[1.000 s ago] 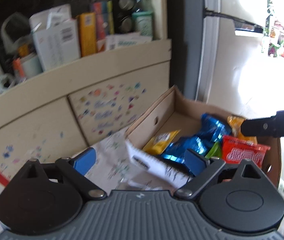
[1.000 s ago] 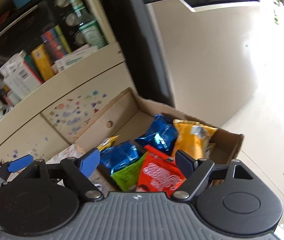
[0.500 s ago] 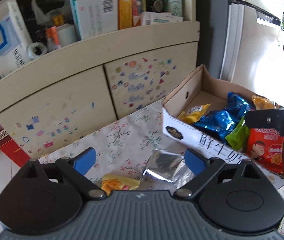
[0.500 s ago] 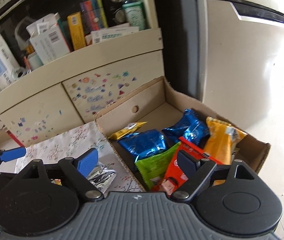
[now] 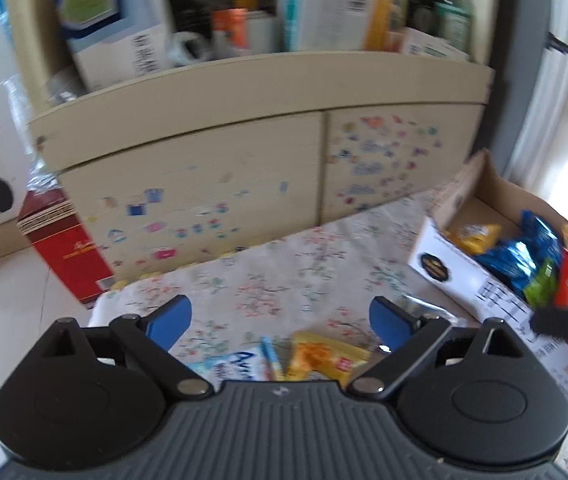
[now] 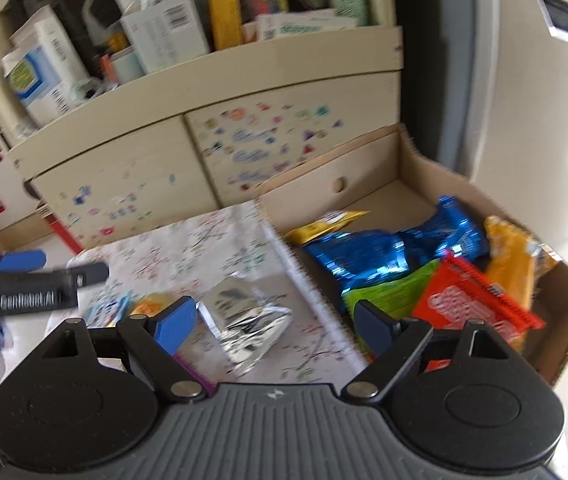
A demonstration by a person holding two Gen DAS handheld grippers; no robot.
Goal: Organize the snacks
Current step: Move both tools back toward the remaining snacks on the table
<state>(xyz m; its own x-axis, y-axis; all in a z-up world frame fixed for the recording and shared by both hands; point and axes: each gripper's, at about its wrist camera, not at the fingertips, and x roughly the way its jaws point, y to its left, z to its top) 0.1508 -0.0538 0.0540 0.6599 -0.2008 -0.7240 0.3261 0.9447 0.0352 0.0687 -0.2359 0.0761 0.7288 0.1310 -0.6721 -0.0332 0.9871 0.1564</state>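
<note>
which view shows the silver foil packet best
The right wrist view: the silver foil packet lies whole on the floral cloth beside the cardboard box. The left wrist view shows only a blurred sliver of it behind the gripper finger.

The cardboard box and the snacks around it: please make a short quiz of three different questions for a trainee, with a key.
1. True or false: the silver foil packet lies inside the cardboard box.
2. Which packet lies nearest the box wall with the round hole? A) the red packet B) the small yellow packet C) the green packet
3. Fill in: both the left hand-held gripper and the right hand-held gripper are ____ and hold nothing.

Key: 1. False; it lies on the floral cloth, beside the box. 2. B. 3. open.
</note>
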